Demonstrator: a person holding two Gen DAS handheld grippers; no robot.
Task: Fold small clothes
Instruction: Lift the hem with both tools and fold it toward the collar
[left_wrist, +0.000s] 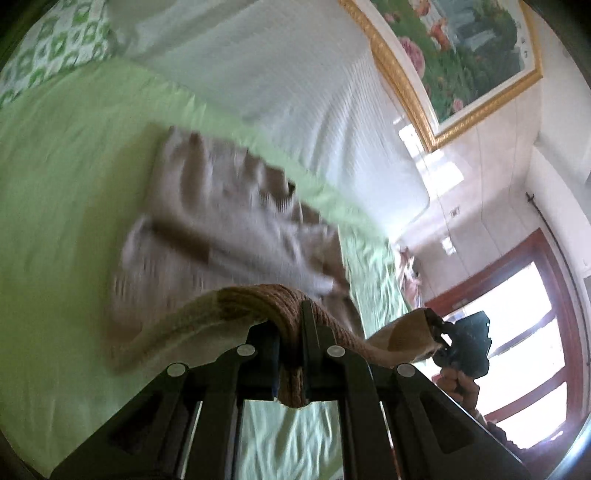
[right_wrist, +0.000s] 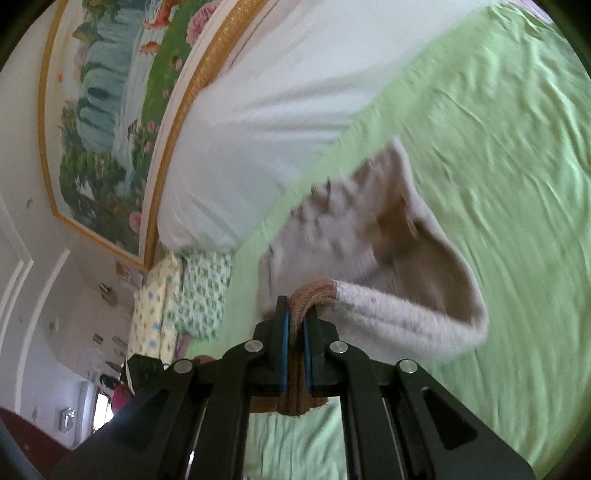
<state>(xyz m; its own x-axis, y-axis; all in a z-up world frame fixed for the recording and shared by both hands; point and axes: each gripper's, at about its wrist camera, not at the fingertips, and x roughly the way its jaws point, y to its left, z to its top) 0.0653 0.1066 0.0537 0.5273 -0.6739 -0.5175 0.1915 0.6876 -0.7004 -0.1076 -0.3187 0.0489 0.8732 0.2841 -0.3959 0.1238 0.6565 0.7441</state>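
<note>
- No brand, label or writing can be read in either view.
- Left gripper (left_wrist: 291, 321), bottom centre of the left wrist view: its jaws are clamped narrow on the brown ribbed hem of the knit garment (left_wrist: 229, 229), which bunches between the fingers.
- Right gripper (right_wrist: 295, 325), bottom centre of the right wrist view: its blue-lined jaws are pinched tight on the same ribbed hem.
- In the left wrist view the right gripper shows at lower right, gripping the hem's far corner, with the person's hand (left_wrist: 461, 384) just below it.
- The beige garment's hem is lifted between the two grippers; the rest of it trails away, blurred, over the green sheet (left_wrist: 66, 192).
- Farther off, a white quilt (left_wrist: 295, 74) lies across the bed.
- Patterned pillows (right_wrist: 184, 295) sit at the left middle of the right wrist view.
- A gold-framed painting (left_wrist: 461, 48) hangs on the wall, upper right.
</note>
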